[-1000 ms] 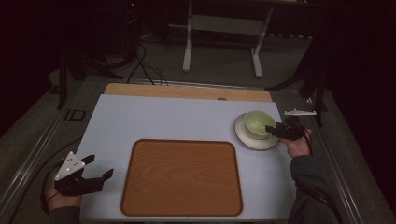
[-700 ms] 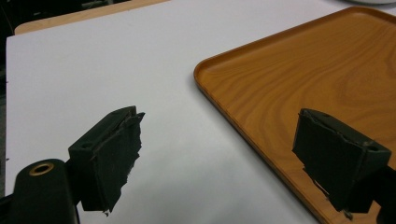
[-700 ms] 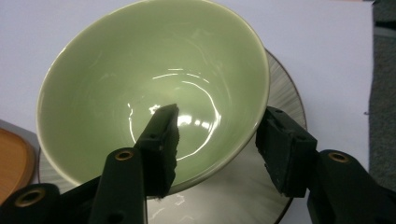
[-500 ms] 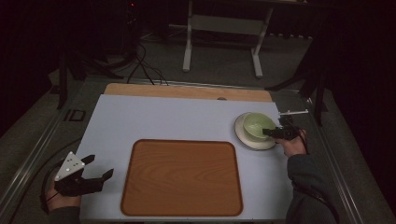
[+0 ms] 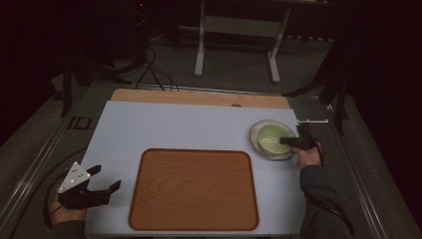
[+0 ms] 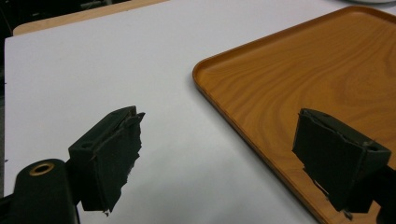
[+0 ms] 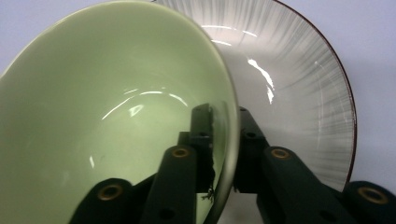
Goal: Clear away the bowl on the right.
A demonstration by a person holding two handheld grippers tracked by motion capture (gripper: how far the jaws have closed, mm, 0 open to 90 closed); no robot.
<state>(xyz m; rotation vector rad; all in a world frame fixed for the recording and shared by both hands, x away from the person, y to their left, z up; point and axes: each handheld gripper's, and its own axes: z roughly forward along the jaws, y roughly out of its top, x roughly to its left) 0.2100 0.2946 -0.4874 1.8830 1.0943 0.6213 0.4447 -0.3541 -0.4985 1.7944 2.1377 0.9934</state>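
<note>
Left claw (image 5: 102, 180) sits at about 7 o'clock on the surface (image 5: 189, 129), jaws wide apart with nothing between them, right next to the wooden tray (image 5: 194, 189). Out at 2 o'clock, the right claw (image 5: 284, 141) has just clamped onto the green bowl (image 5: 269, 137)'s rim; bowl rests on the plate (image 5: 259, 149).

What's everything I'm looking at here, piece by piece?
Bowl: one, pale green, on the plate, its rim pinched.
Plate: one, white with dark rim, right side of the mat.
Tray: one, brown wood, empty, near middle.
Mat: one, white, covering the table.
Table: one, wood edge at the far side.
Stand: one, white, on the floor beyond.
Left tongs: black, open, over the mat's left edge.
Right tongs: black, shut on the bowl's rim.
</note>
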